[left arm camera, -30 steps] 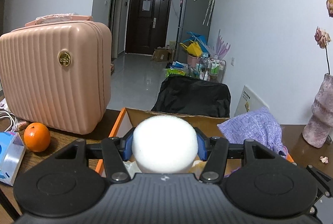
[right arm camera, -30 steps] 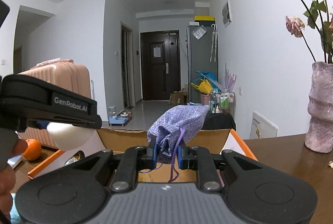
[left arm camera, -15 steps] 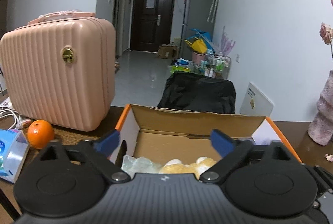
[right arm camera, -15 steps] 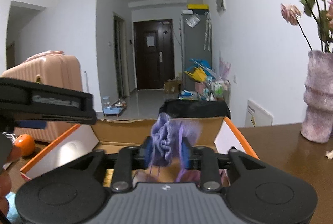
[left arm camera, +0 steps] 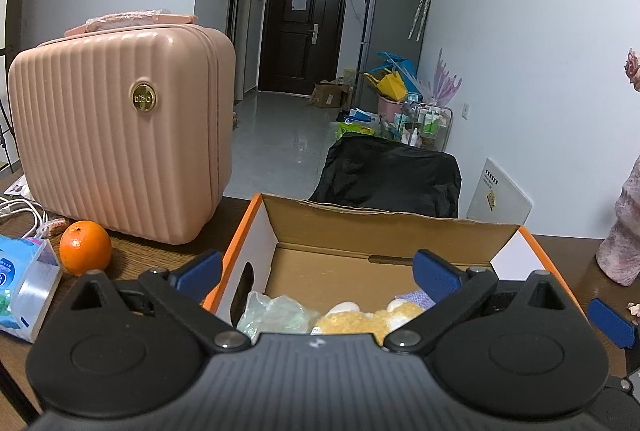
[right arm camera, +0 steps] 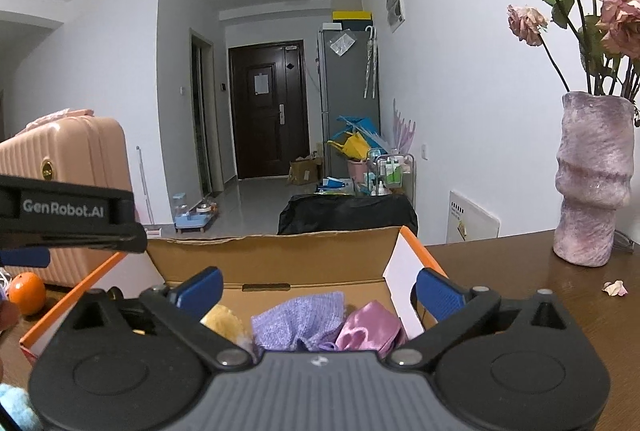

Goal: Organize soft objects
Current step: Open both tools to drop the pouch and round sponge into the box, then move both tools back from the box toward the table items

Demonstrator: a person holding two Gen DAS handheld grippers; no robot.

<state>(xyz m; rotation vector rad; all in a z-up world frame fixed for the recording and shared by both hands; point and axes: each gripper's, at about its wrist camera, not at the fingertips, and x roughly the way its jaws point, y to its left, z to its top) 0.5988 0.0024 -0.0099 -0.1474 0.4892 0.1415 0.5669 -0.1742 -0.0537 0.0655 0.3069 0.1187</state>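
**Cardboard box takes both soft items; both claws now empty**

Cardboard box [right arm camera: 276, 263], orange-edged, sits on the brown table [right arm camera: 520, 271] just ahead of both grippers. Inside lie a lilac knitted pouch [right arm camera: 300, 319], a pink satin piece [right arm camera: 370, 327] touching it on the right, and a yellow plush toy [left arm camera: 352, 319] beside a clear plastic bag [left arm camera: 276, 315].

Left gripper [left arm camera: 316, 271]: jaws spread fully wide, nothing between them. A second ago it clamped a white foam ball; the ball is out of the jaws now and cannot be picked out in the box with certainty.

Right gripper [right arm camera: 316, 287]: jaws opening, nothing between the pads. A second ago it pinched the lilac pouch above the box; now the pouch rests inside, below the claw.

Judgement: two releases done, both tools free for the next item.

Around: pink ribbed case [left arm camera: 120, 127] and orange [left arm camera: 85, 248] left of the box, purple vase [right arm camera: 592, 179] well to the right.
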